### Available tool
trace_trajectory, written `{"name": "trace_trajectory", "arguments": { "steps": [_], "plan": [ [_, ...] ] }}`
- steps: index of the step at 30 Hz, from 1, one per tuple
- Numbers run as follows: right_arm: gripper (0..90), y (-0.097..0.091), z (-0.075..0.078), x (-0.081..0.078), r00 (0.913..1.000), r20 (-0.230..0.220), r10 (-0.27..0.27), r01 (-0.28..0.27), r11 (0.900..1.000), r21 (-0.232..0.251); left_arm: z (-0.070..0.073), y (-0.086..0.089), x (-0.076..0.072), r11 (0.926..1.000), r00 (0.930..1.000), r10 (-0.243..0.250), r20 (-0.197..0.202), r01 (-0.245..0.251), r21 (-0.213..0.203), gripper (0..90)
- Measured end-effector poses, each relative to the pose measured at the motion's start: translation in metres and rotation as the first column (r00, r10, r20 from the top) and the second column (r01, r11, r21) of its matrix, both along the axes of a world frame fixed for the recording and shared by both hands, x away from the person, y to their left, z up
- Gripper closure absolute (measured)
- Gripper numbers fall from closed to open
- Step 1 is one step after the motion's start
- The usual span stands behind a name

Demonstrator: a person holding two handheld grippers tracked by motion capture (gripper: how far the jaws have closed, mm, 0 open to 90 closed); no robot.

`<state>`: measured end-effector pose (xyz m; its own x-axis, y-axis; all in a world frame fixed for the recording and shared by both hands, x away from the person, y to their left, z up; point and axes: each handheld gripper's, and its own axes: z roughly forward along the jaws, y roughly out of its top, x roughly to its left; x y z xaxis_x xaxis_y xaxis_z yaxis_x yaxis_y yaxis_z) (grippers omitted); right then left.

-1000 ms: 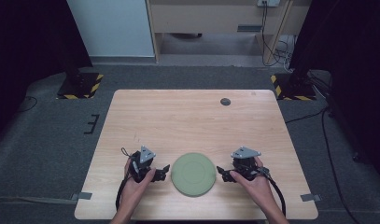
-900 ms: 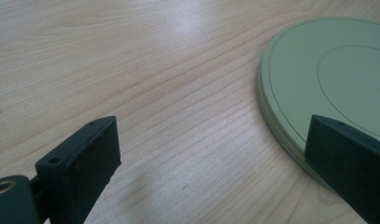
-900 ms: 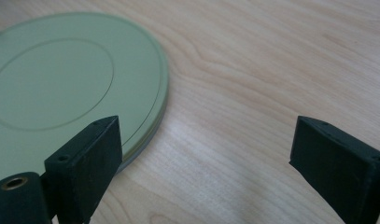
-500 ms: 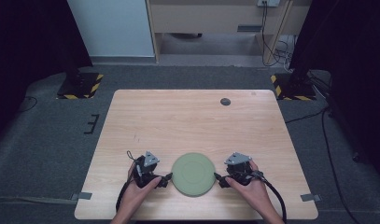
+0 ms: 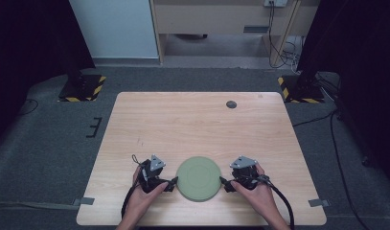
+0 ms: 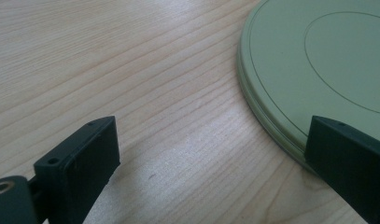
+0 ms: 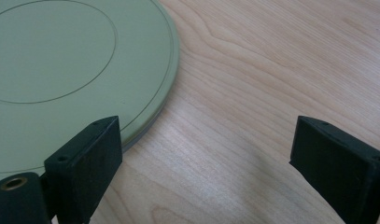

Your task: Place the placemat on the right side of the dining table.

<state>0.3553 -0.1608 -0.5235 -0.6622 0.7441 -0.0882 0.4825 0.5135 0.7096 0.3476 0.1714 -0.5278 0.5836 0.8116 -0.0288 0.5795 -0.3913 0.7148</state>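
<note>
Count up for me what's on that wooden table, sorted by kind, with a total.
Green round plates: 1
Small dark discs near the far edge: 1
Hand-held grippers, left gripper and right gripper, each beside the plate with jaws apart: 2
Total: 4

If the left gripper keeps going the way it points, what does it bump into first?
Probably the green plate. The left gripper points at the plate's edge, jaws open, one jaw already over the rim. It sits low by the table, though exact height is unclear.
</note>
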Motion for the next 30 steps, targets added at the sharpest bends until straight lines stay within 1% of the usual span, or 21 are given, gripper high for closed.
{"name": "trace_trajectory", "arguments": {
  "steps": [6,9,12,15,16,19,23,25,30],
  "plan": [
    [8.4,-0.0009,-0.0021,0.0045,0.9997,0.006,-0.025,0.025,0.9997,0.004,-0.0001,-0.001,0.0043,0.9998,0.9998,0.019,0.01,-0.02,0.003,2.0],
    [8.6,-0.0011,-0.0027,0.0059,0.9994,0.011,-0.032,0.032,0.9995,0.001,-0.0001,-0.0008,0.0048,0.9998,0.9997,0.019,0.016,-0.019,0.003,2.1],
    [12.2,-0.0011,-0.0021,0.0044,0.9996,0.008,-0.027,0.027,0.9996,0.006,0.0014,-0.0001,0.0037,0.9998,0.9996,0.019,0.019,-0.019,-0.006,3.8],
    [12.5,0.0002,0.0002,-0.0008,1.0,0.004,-0.006,0.006,1.0,0.005,0.0018,-0.0011,0.0008,0.9999,0.9998,0.006,0.02,-0.006,-0.008,3.5],
    [12.5,0.0005,0.0007,-0.0024,1.0,0.007,0.002,-0.002,1.0,-0.005,0.0017,-0.0015,0.0003,1.0,0.9998,0.003,0.018,-0.003,-0.003,3.5],
    [12.3,0.0015,0.0009,-0.0036,0.9999,0.011,0.001,-0.001,1.0,-0.008,0.0017,-0.0023,-0.0003,1.0,0.9998,0.007,0.019,-0.007,0.003,3.5],
    [9.5,0.0006,-0.0001,-0.0012,1.0,0.002,-0.009,0.009,1.0,-0.003,0.0012,-0.0031,-0.0003,0.9998,0.9996,0.017,0.022,-0.017,0.006,2.5],
    [9.2,0.001,-0.0005,0.0,0.9998,0.011,-0.019,0.019,0.9998,-0.006,0.0014,-0.0033,0.0008,0.9998,0.9997,0.017,0.02,-0.017,0.009,1.3],
    [9.2,0.0009,-0.0013,0.0029,0.9991,0.017,-0.039,0.039,0.9992,-0.009,0.0016,-0.004,0.0029,0.9997,0.9996,0.02,0.019,-0.021,0.014,0.6]
  ]
}}
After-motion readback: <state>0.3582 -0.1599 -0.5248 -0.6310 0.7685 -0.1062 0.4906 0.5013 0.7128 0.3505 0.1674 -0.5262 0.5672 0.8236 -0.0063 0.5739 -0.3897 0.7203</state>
